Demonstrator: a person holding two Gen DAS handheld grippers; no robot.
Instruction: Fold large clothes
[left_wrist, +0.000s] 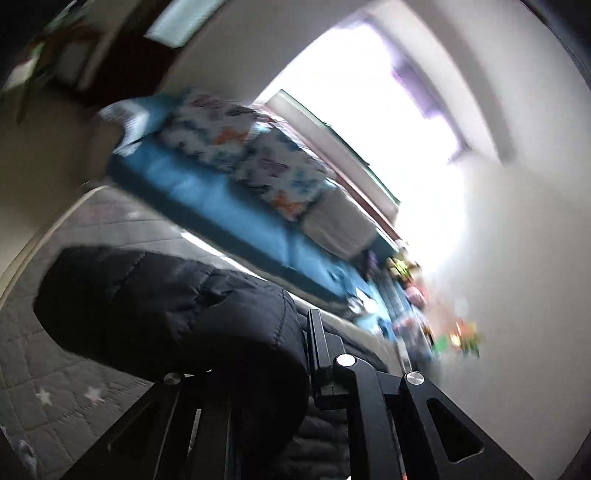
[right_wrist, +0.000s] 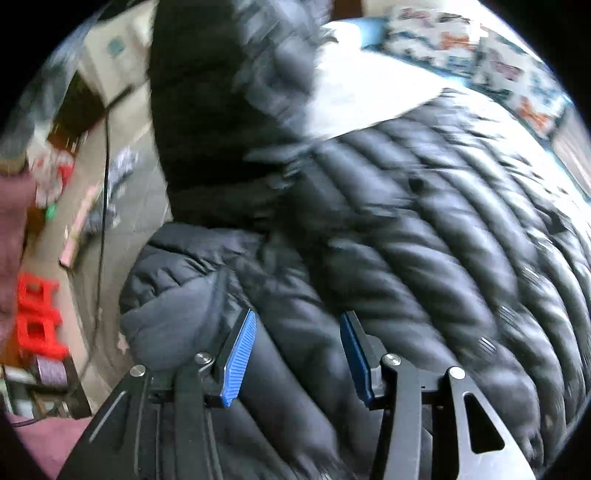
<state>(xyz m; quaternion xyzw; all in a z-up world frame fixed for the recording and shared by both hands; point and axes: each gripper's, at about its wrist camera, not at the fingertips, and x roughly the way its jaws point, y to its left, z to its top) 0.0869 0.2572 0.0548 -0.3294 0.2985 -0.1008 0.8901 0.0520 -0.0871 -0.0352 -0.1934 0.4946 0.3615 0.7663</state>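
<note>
A black quilted puffer jacket (right_wrist: 424, 229) lies spread on the bed and fills most of the right wrist view. My right gripper (right_wrist: 297, 343) points down at it, its blue pads (right_wrist: 240, 354) apart. A fold of the jacket sits between them, and neither pad presses on it. In the left wrist view a bulky part of the same jacket (left_wrist: 166, 306) hangs lifted above the bedspread. My left gripper (left_wrist: 295, 332) is shut on it. Fabric hides its left finger, and only the right finger (left_wrist: 317, 343) shows.
A grey quilted bedspread with stars (left_wrist: 55, 387) lies under the jacket. Beyond it is a blue mattress (left_wrist: 207, 199) with butterfly-print pillows (left_wrist: 273, 173), under a bright window (left_wrist: 369, 110). Left of the bed are red plastic pieces (right_wrist: 37, 317), a black cable (right_wrist: 105, 184) and a maroon sleeve (right_wrist: 11, 240).
</note>
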